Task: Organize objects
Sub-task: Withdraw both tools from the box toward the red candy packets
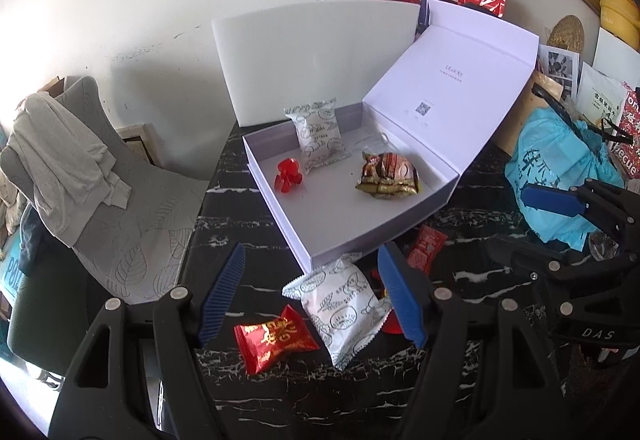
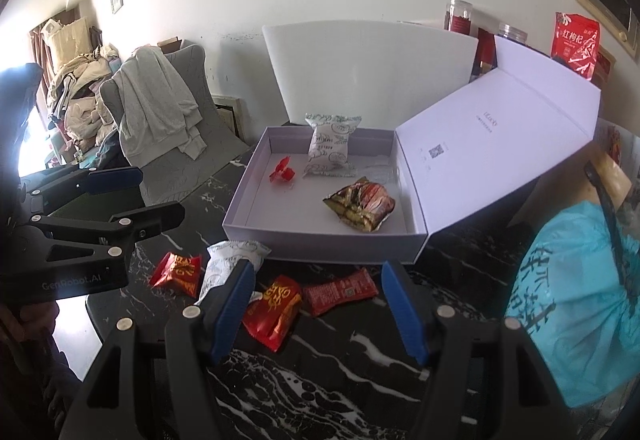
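Two hand-held grippers hover over a black marble-look desk (image 2: pixel 360 368) here, both tipped downward toward a scatter of snack packets. The left hand-held gripper (image 1: pixel 316 296) has its blue pads spread fairly wide with nothing pinched; a white printed packet (image 1: pixel 340 304) lies on the desk between the tips, and a red candy packet (image 1: pixel 276 338) sits at about 7 o'clock from it, just beside. The right hand-held gripper (image 2: pixel 320 304) is also open at a middling width and empty. Between its fingers on the desk are a red-and-gold packet (image 2: pixel 274 310) and, at 2 o'clock from that, a flat red sachet (image 2: pixel 340 290), just beside it.

The open white box (image 1: pixel 280 196) sits past the loose stuff, at 12 o'clock from both grippers, with its lid (image 1: pixel 448 92) flipped up and leaning off toward 2 o'clock. Inside the box: another white printed packet (image 1: pixel 318 134) propped against the back wall, a small red wrapped candy (image 1: pixel 287 176) at 8 o'clock from it, and a brown-gold crinkly packet (image 1: pixel 388 176) at 4 o'clock.

In the right wrist view one more red packet (image 2: pixel 178 272) lies at 9 o'clock from the loose white one. A blue plastic bag (image 2: pixel 576 316) bulks at the 3 o'clock edge, and a grey chair (image 1: pixel 132 208) with a pale garment (image 1: pixel 60 156) draped on it stands off the desk at 9 o'clock.
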`<state>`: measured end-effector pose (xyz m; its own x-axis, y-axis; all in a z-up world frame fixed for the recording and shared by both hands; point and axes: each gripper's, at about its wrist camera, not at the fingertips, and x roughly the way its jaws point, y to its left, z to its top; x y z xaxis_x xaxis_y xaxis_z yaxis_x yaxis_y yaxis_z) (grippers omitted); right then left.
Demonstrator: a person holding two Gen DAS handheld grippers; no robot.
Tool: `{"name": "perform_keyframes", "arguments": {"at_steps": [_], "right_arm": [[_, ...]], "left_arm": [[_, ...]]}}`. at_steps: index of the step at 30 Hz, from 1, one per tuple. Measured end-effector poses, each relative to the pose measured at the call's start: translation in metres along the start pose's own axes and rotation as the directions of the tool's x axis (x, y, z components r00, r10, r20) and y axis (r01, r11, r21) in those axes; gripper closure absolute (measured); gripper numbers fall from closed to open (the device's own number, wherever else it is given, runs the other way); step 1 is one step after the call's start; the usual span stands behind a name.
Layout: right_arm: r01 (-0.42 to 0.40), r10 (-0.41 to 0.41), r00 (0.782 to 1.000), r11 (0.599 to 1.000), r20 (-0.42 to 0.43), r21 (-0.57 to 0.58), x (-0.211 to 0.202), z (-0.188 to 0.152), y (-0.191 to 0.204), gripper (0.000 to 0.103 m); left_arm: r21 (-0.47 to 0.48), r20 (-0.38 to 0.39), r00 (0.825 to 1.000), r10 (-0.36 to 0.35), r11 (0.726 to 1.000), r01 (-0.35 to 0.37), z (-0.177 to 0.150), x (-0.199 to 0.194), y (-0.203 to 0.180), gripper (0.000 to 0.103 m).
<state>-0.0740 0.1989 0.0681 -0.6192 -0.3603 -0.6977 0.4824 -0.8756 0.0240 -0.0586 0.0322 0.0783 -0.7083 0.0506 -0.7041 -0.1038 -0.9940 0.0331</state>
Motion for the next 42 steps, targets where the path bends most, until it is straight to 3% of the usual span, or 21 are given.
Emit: {"name": "perform_keyframes", "arguments": {"at_steps": [28,42], "right_arm": [[-0.074,0.08,0.98,0.997,-0.18,0.037,0.067,-0.049,0.016,0.036],[-0.095,0.101,0.965,0.995,-0.241,0.037,0.106,-0.043,0.024,0.036]], "left_arm": [[-0.07,-0.177,0.984,0.024,0.997,-0.037,-0.057,0.055,0.022,0.035],[-0.107,-0.251,0.968,0.022,0.993,-0.05,-0.064,0.084,0.047,0.035]]}}
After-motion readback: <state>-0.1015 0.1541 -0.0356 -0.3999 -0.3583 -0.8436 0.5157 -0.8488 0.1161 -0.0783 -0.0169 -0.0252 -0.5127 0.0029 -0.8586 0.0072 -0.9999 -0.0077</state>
